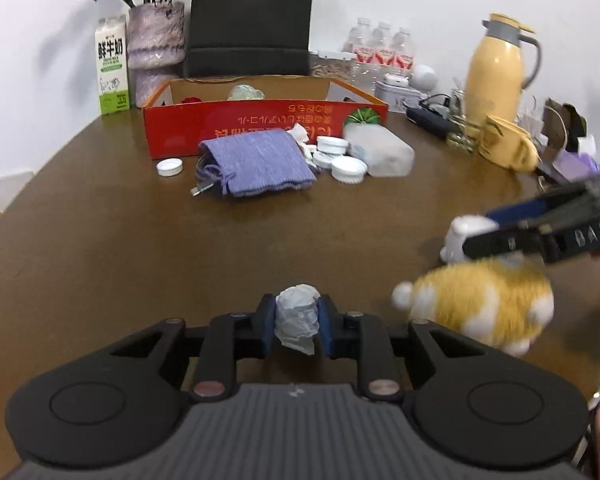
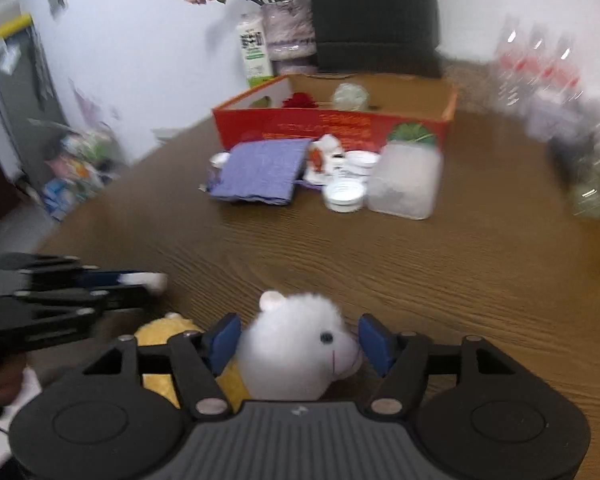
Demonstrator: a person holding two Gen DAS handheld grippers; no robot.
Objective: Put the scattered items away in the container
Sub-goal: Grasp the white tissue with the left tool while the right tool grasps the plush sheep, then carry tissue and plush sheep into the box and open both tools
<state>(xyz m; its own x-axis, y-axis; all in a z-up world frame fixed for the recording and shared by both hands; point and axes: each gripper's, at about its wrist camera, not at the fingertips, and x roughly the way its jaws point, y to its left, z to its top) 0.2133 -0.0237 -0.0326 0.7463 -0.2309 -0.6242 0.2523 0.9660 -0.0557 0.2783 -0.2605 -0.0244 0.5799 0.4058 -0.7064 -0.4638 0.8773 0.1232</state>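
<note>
Brown wood-grain table (image 1: 120, 240) holds the scene. The left gripper (image 1: 297, 322) pinches a crumpled white paper wad (image 1: 298, 316) between its blue pads, low over the near edge of the table. The right gripper (image 2: 300, 344) stands spread around the white head of a plush toy (image 2: 300, 344); the left pad lies against the fur, while the right pad sits just beside the snout, and whether it presses cannot be told. The toy's yellow body (image 1: 484, 300) lies blurred on the table to the right of the wad. Further back, an open red cardboard box (image 1: 260, 120) sits with a purple cloth pouch (image 1: 260, 164), white bottle caps (image 1: 346, 168) and a frosted plastic container (image 1: 380, 152) scattered just in front of it.
</note>
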